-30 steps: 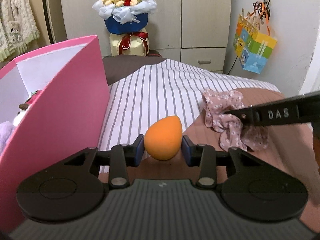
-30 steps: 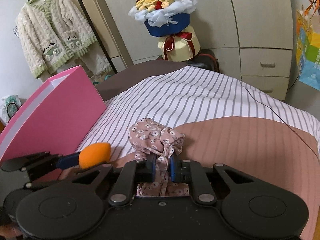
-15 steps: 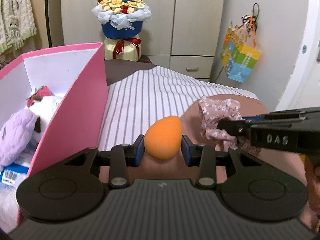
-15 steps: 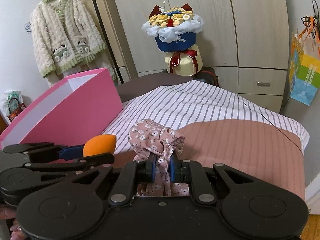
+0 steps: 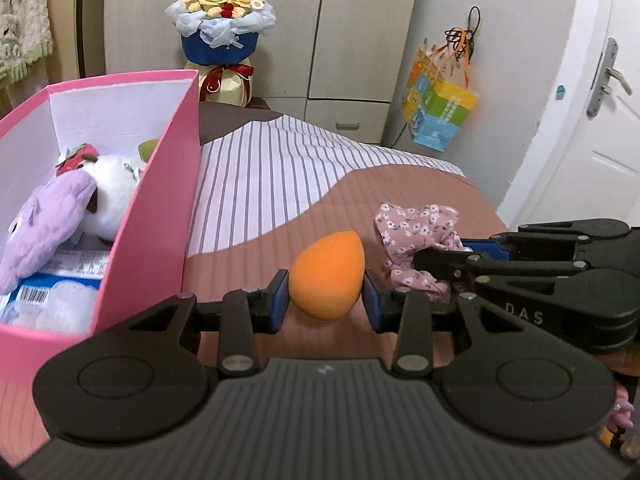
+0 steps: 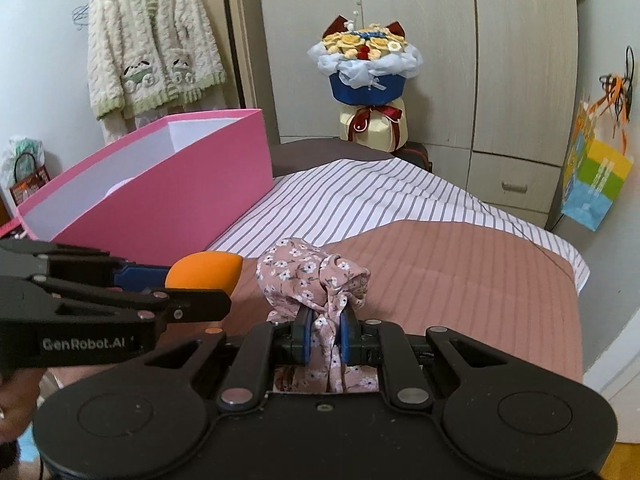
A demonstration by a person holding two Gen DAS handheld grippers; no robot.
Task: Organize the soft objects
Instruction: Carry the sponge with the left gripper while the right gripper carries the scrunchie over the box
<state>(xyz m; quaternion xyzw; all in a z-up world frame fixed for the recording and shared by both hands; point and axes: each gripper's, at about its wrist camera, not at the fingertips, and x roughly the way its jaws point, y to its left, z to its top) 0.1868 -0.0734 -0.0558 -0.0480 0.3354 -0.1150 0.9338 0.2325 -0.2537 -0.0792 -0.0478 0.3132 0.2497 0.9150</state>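
Note:
My left gripper (image 5: 325,297) is shut on an orange egg-shaped makeup sponge (image 5: 327,274) and holds it above the bed, right of the pink box (image 5: 160,216). The sponge also shows in the right wrist view (image 6: 206,268). My right gripper (image 6: 325,334) is shut on a pink floral fabric scrunchie (image 6: 312,276), lifted off the bed; it shows in the left wrist view (image 5: 416,232) too. The open pink box (image 6: 168,204) holds a purple plush (image 5: 44,224), a white plush (image 5: 110,196) and packets.
The bed has a striped sheet (image 5: 272,172) and a brown cover (image 6: 460,264). A flower bouquet (image 6: 366,60) stands at the bed's far end before a wardrobe. A colourful paper bag (image 5: 438,112) hangs on the right wall. A cardigan (image 6: 152,40) hangs at left.
Both grippers have risen and drawn back with their objects, and now stand side by side. The left view now looks down into the pink box, showing the plush toys inside.

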